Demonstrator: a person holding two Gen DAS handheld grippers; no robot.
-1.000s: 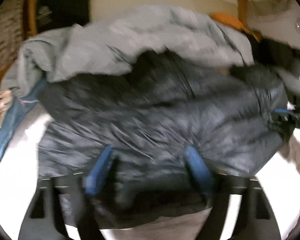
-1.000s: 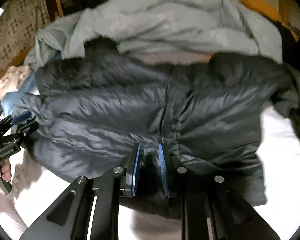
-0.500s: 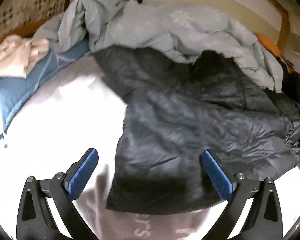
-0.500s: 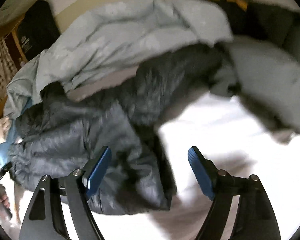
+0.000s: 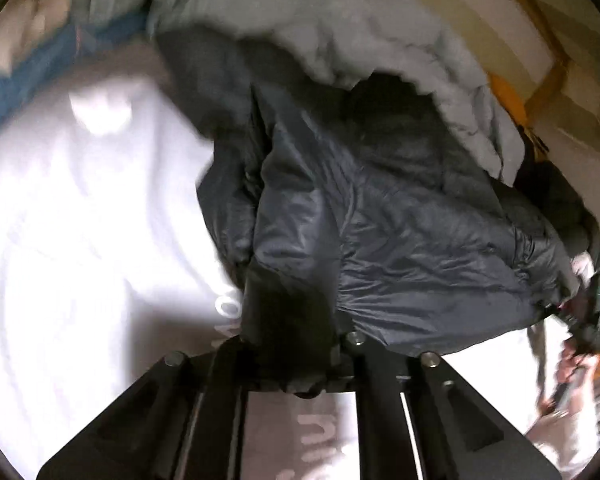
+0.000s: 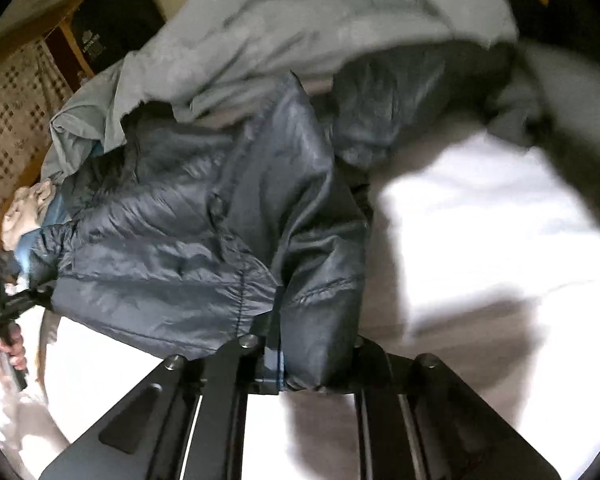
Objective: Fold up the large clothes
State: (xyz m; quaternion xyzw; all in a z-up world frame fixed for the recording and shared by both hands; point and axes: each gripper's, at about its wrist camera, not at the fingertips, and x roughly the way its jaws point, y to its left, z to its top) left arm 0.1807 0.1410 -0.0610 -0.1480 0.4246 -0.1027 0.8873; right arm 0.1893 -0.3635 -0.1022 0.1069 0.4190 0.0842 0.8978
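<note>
A dark quilted puffer jacket (image 5: 400, 232) lies on a white bed sheet (image 5: 80, 220). It also shows in the right wrist view (image 6: 180, 248). My left gripper (image 5: 292, 344) is shut on the jacket's left bottom corner, which covers the fingers. My right gripper (image 6: 312, 356) is shut on the jacket's right bottom corner; one blue pad (image 6: 274, 364) shows beside the fabric. Each gripper shows at the edge of the other's view, the right one (image 5: 592, 312) and the left one (image 6: 16, 304).
A pale grey duvet (image 5: 360, 32) is heaped behind the jacket, also in the right wrist view (image 6: 300, 32). A blue cloth (image 5: 40, 64) lies at far left. An orange item (image 5: 504, 88) and wooden frame stand at the back. The white sheet (image 6: 480, 220) stretches right.
Both grippers were open half a second ago and have closed on the jacket's two bottom corners. The jacket's sides are bunched up and drawn toward the cameras.
</note>
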